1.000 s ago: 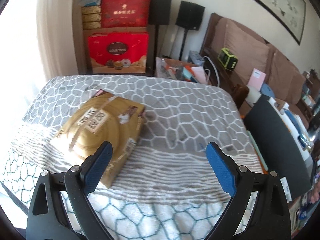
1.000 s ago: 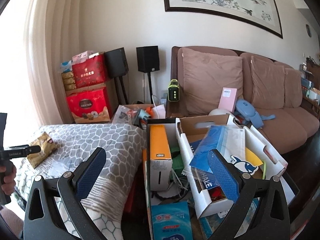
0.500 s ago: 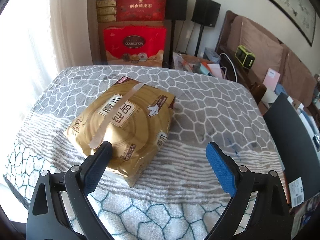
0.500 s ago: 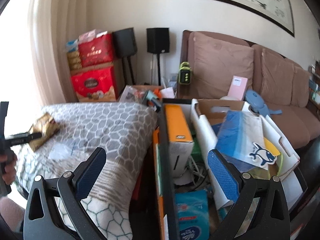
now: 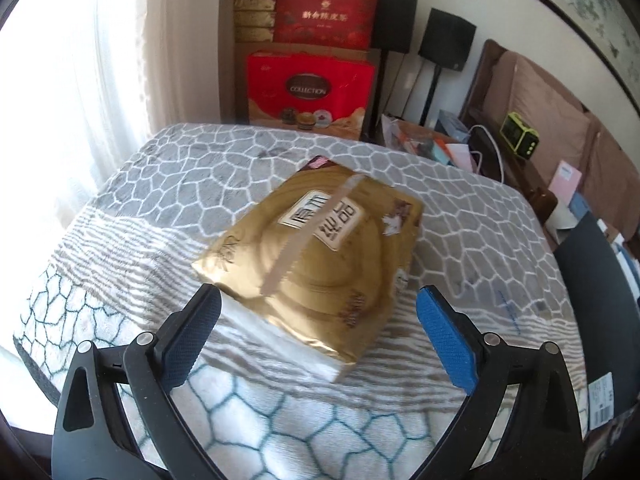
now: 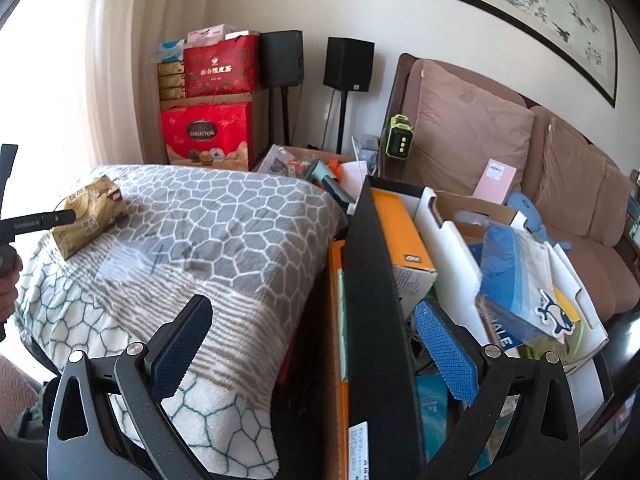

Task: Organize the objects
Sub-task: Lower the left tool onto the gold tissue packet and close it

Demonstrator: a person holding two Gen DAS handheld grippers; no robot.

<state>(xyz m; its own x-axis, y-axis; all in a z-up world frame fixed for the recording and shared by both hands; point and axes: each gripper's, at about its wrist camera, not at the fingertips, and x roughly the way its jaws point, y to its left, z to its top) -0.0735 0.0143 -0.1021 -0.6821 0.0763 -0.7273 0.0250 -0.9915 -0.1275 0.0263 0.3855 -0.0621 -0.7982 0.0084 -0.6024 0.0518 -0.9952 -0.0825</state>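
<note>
Left wrist view: the gold pack [image 5: 320, 256] lies flat on the patterned blanket [image 5: 200, 176], near its 9 o'clock edge by the window.
Left gripper [image 5: 318, 320]: fingers spread wide and holding nothing, with the pack's near corner between the blue pads.
Change: over the last second the pack has slid from 10 o'clock of the fingers to dead centre and grown larger, so the gripper has closed in.
Meaning: I judge a grasp of the pack is next; it looks soft and may buckle.
Right gripper [image 6: 316, 334]: fingers wide apart, empty, hanging over a black panel [image 6: 372, 300] beside the cluttered white box [image 6: 452, 240] at 3 o'clock.
</note>
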